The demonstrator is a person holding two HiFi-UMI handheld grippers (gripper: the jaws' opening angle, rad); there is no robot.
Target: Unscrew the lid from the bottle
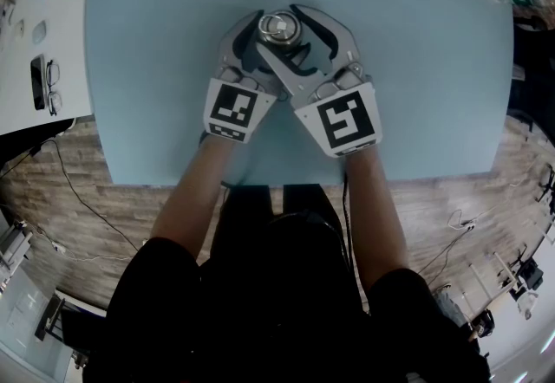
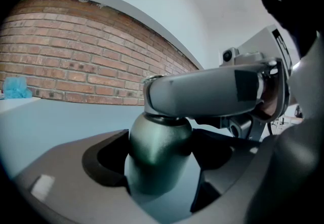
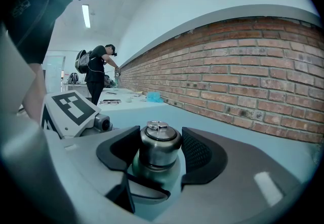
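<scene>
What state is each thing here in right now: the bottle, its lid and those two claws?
bottle: upright on the blue table, closed.
lid: still on the bottle.
left claw: closed on the bottle's body.
right claw: closed on the lid.

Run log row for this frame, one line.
left tool: shut on bottle | right tool: shut on lid | lid: seated on bottle | bottle: upright on table
</scene>
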